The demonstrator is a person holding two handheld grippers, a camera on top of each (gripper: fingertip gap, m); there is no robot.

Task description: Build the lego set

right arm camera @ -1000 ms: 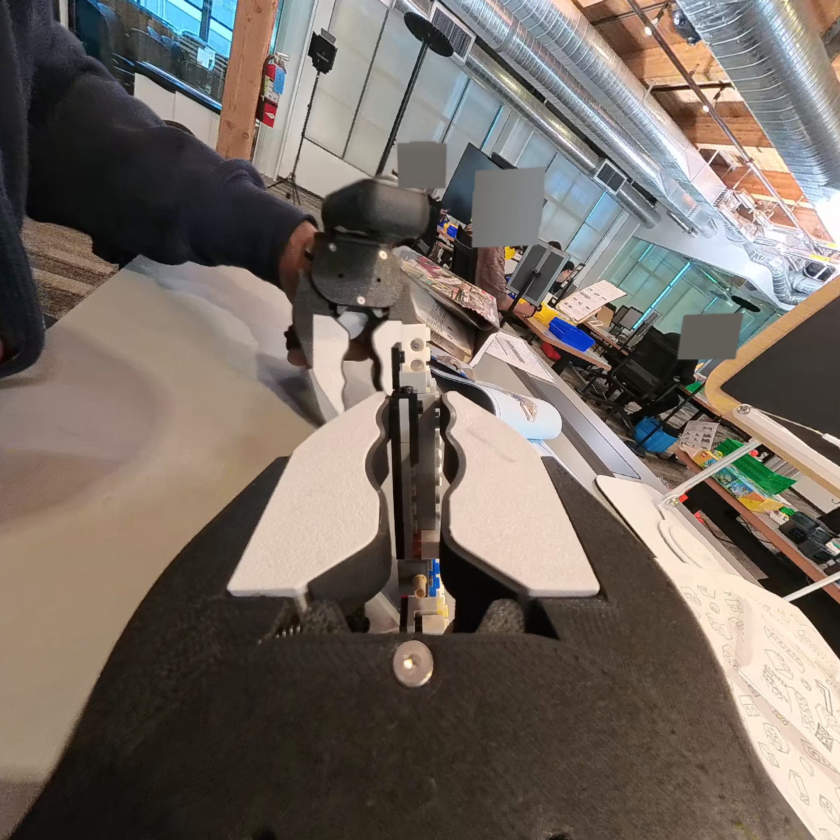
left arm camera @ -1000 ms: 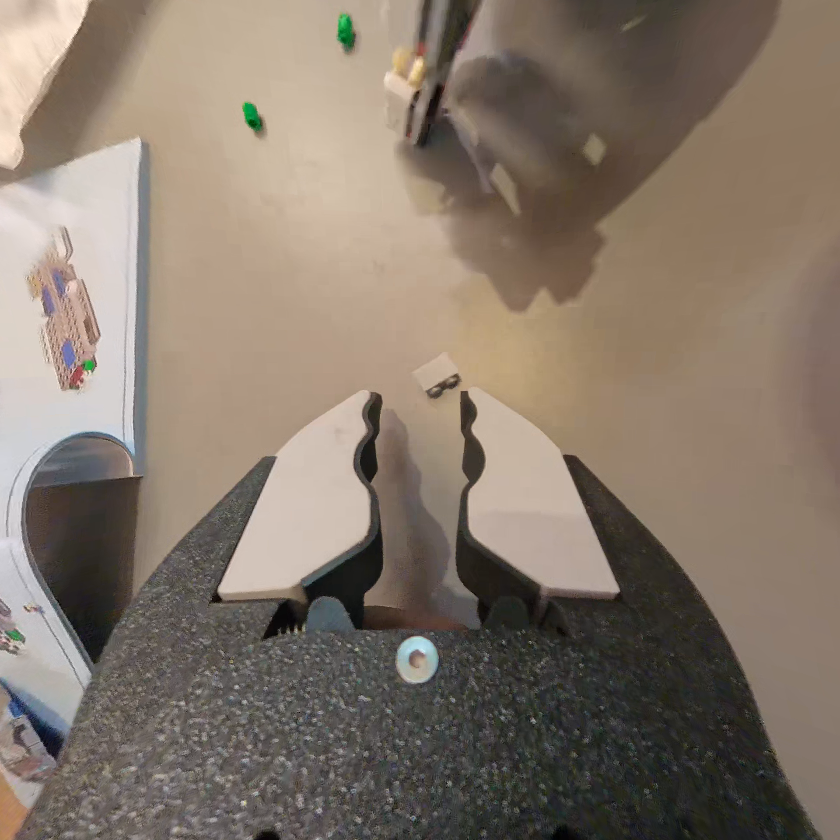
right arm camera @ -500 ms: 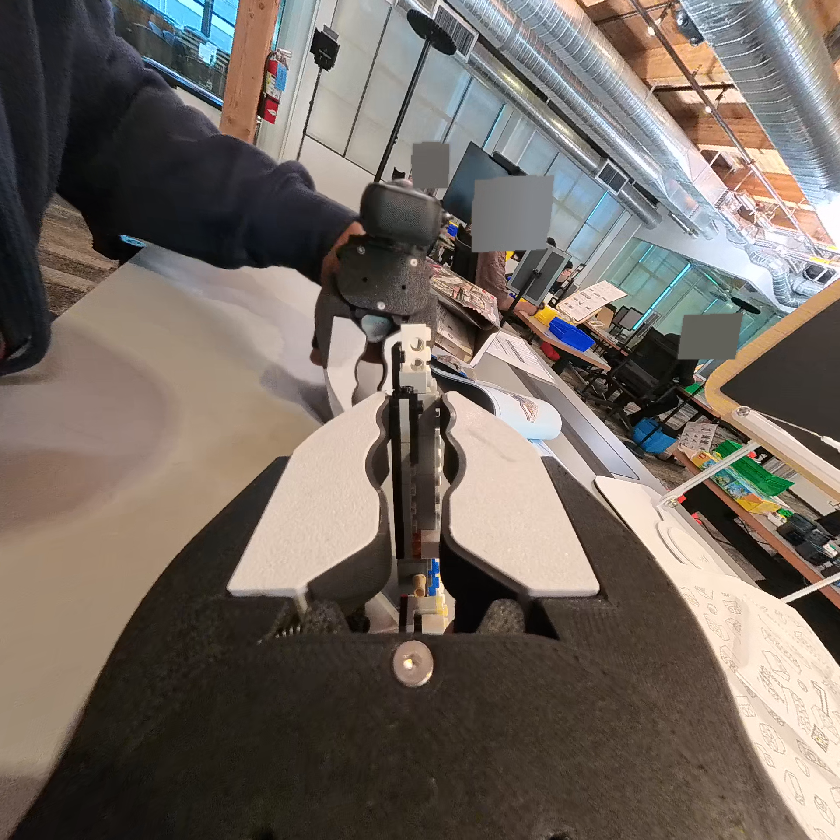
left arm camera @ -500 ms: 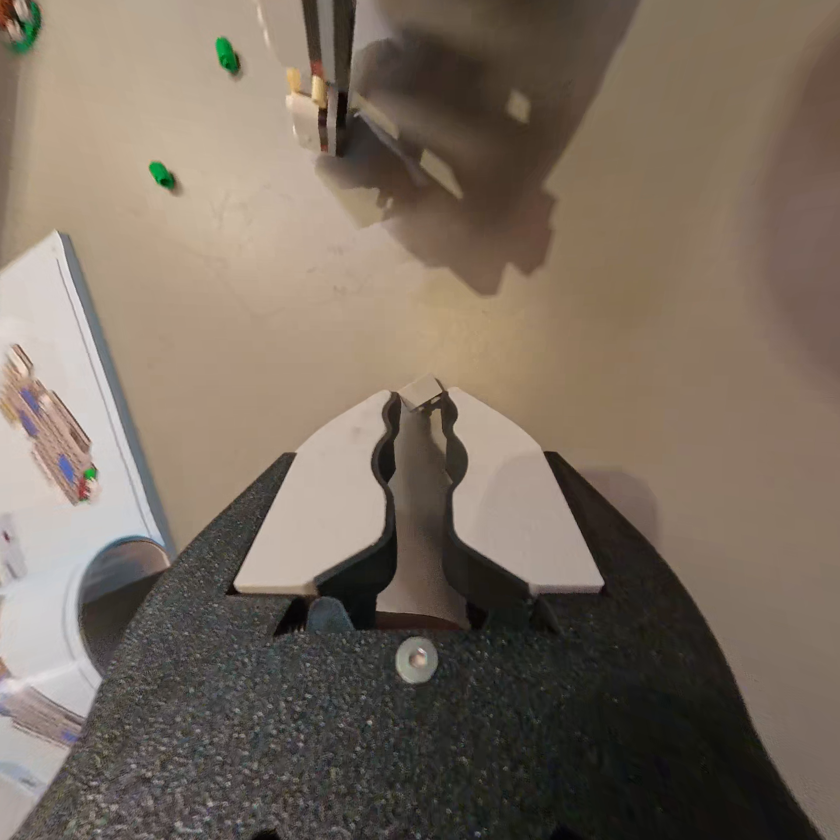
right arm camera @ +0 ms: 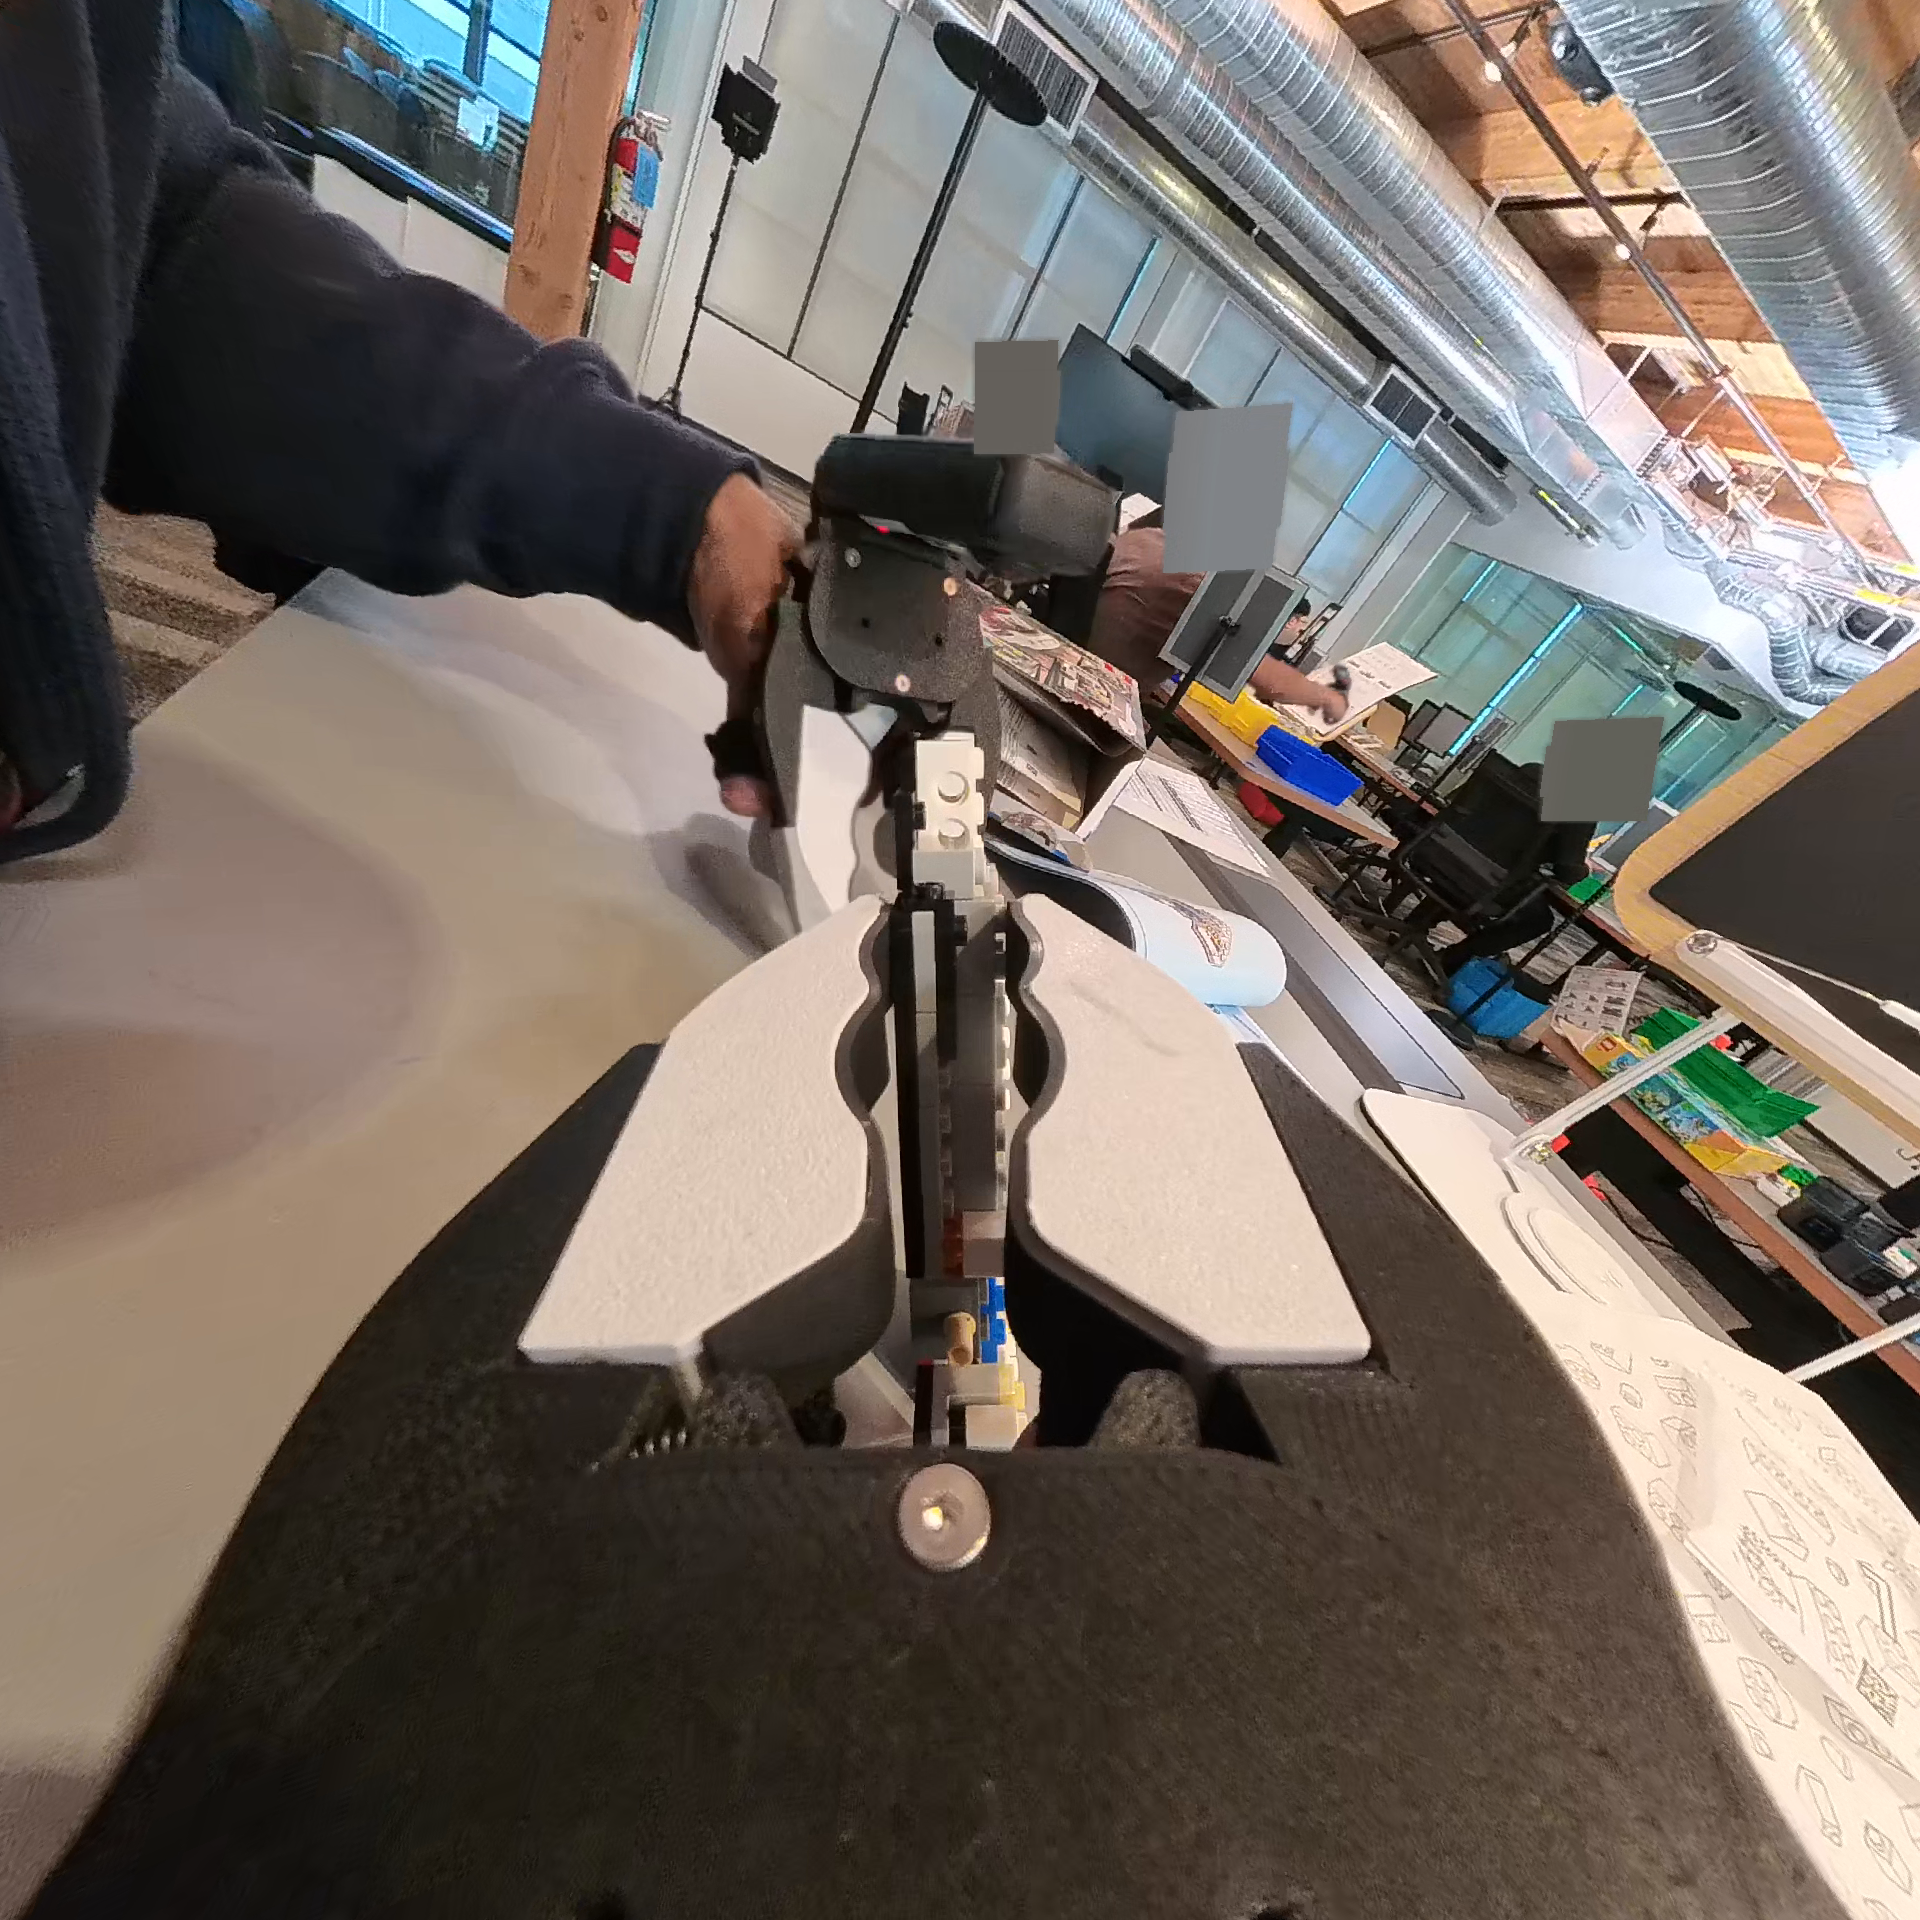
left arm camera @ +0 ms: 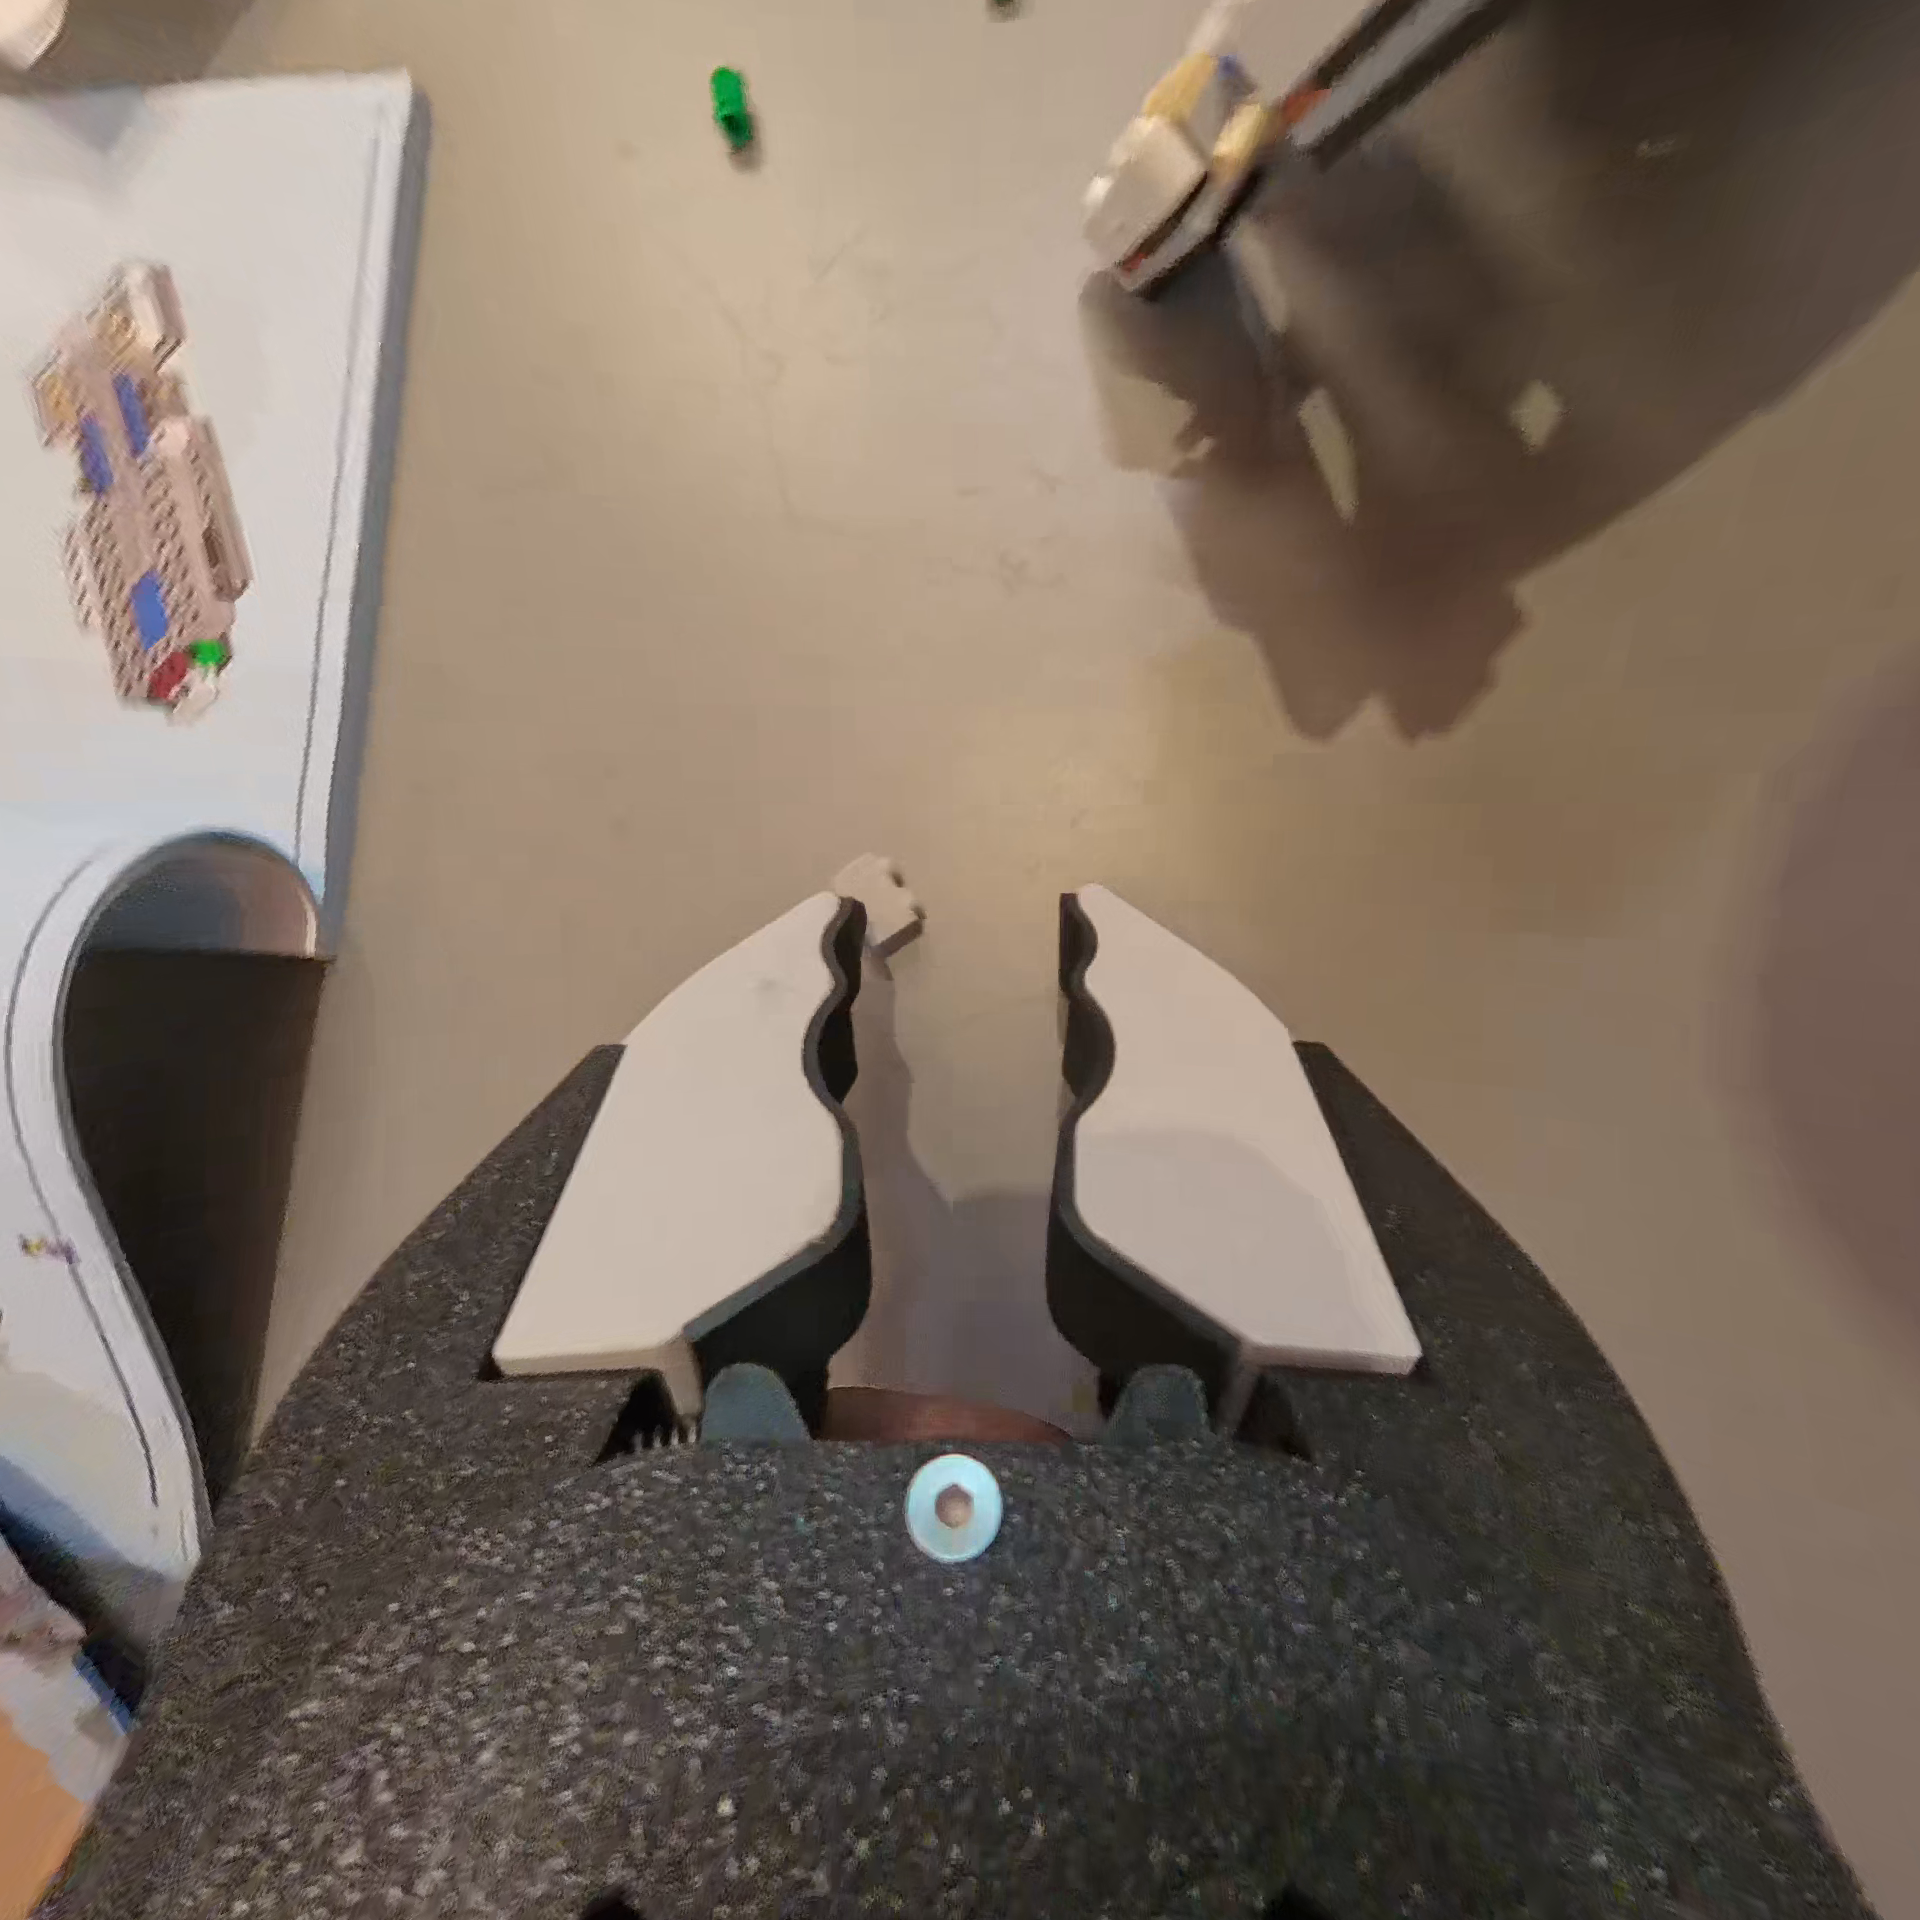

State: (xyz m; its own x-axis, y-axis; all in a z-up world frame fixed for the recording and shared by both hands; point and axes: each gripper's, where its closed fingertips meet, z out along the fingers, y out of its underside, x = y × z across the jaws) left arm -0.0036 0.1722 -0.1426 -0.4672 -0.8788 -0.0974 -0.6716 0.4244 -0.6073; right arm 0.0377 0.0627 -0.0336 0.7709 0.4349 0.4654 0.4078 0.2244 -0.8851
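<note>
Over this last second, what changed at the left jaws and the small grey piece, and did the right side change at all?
The left gripper closed its jaws on the small light grey piece half a second ago, then opened them wide; the piece now lies by the left fingertip, unclamped. The instruction booklet shifted in view as the gripper moved. The right gripper stays clamped on the brick assembly.

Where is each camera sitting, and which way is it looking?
Left wrist view: sits on the left gripper, looks down at the beige table; its own open fingers show, with a small white brick at the left fingertip.
Right wrist view: sits on the right gripper, looks level across the table into the office; its fingers press on a grey-and-black brick model, with a dark sleeve behind.
Shared: the brick model, the table, the open light-blue booklet.
</note>
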